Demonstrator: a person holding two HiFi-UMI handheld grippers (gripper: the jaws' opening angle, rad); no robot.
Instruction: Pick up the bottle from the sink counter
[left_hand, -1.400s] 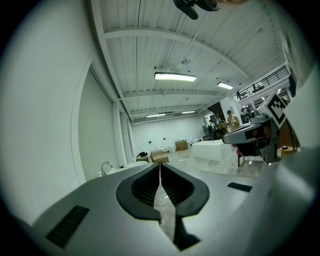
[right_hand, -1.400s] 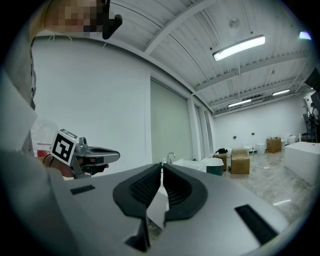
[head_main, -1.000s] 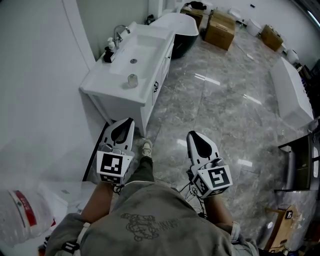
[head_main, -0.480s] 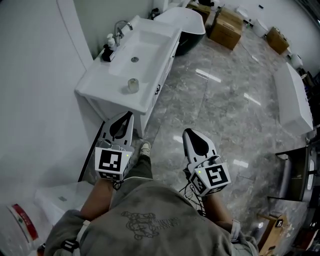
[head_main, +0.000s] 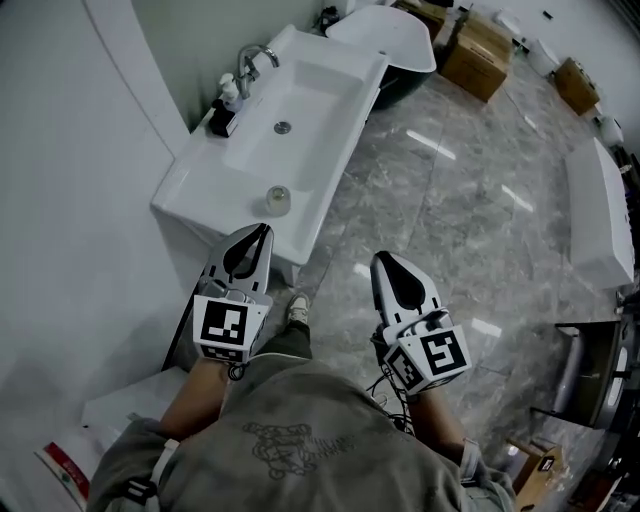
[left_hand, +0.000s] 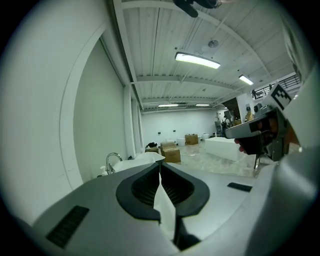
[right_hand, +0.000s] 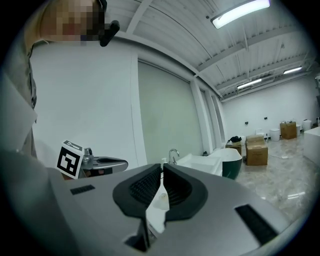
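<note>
The white sink counter (head_main: 190, 190) stands ahead of me, against the left wall. A small white pump bottle (head_main: 229, 92) sits by the faucet (head_main: 256, 56), with a dark item beside it. A short translucent jar (head_main: 278, 200) rests on the counter's front rim. My left gripper (head_main: 264, 230) is shut and holds nothing, its tip just short of that front rim. My right gripper (head_main: 382, 258) is also shut and holds nothing, over the floor to the right. In the left gripper view the left gripper (left_hand: 159, 165) points toward the faucet (left_hand: 112, 159). The right gripper (right_hand: 162, 167) frames the jar (right_hand: 162, 200).
A white bathtub (head_main: 385, 25) with a dark outer shell stands beyond the sink. Cardboard boxes (head_main: 485, 45) lie at the far end, and another white tub (head_main: 600, 210) on the right. Grey marble floor (head_main: 450, 210) spreads between. A white bag (head_main: 65, 465) lies at lower left.
The sink counter has come closer and shifted right in the head view as I step toward it. Both grippers stay shut in the same pose in front of me.
</note>
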